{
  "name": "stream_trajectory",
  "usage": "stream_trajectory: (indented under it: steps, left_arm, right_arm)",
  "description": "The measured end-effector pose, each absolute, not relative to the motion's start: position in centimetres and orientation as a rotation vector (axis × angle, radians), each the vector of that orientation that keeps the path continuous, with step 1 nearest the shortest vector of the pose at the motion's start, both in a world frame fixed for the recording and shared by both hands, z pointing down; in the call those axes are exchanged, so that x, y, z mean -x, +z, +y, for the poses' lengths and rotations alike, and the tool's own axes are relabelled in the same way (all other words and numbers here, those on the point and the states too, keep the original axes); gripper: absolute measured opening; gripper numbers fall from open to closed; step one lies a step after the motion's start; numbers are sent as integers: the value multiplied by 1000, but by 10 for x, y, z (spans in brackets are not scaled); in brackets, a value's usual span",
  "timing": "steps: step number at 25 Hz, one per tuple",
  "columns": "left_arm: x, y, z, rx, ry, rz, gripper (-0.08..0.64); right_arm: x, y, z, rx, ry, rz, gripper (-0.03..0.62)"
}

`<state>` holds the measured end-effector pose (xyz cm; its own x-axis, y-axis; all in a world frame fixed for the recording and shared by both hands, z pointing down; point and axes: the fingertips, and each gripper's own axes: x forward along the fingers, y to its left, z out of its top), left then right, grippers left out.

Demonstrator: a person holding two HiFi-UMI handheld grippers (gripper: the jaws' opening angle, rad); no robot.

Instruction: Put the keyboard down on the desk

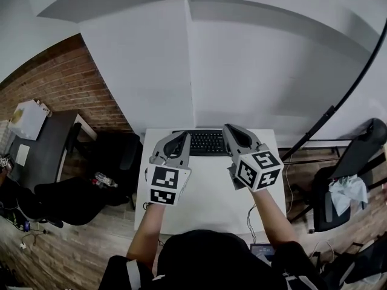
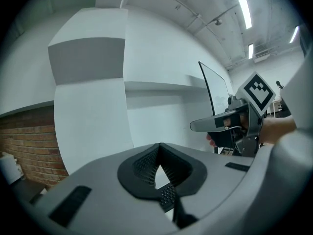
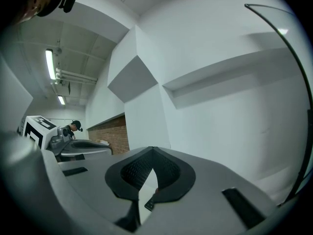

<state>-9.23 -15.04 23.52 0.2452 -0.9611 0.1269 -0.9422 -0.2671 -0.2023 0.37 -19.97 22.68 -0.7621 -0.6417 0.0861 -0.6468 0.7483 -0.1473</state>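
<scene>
A black keyboard [image 1: 205,142] lies flat along the far edge of the white desk [image 1: 205,192], close to the white wall. My left gripper [image 1: 183,138] hovers over the keyboard's left end, and my right gripper [image 1: 229,130] hovers over its right end. Both point up toward the wall. In the left gripper view the left gripper [image 2: 159,149] has its pads together at the tip with nothing between them, and a few keys of the keyboard [image 2: 168,197] show below. The right gripper [image 3: 152,151] is likewise shut and empty. Each gripper shows in the other's view: the right gripper [image 2: 230,124], the left gripper [image 3: 73,148].
A black office chair [image 1: 115,162] stands left of the desk. Another chair [image 1: 338,189] with a pale cloth on it stands to the right. A thin black curved pole [image 1: 338,101] rises at the right. A dark table [image 1: 42,147] sits by the brick wall at the far left.
</scene>
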Motion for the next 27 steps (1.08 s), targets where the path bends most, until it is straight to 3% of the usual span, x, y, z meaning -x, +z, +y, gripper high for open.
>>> stream_trajectory:
  steps: [27]
  left_arm:
    - [80,240,-161,2458,-273,1867,13]
  right_arm:
    - [-7,232,-210,-1063,320,-2921,41]
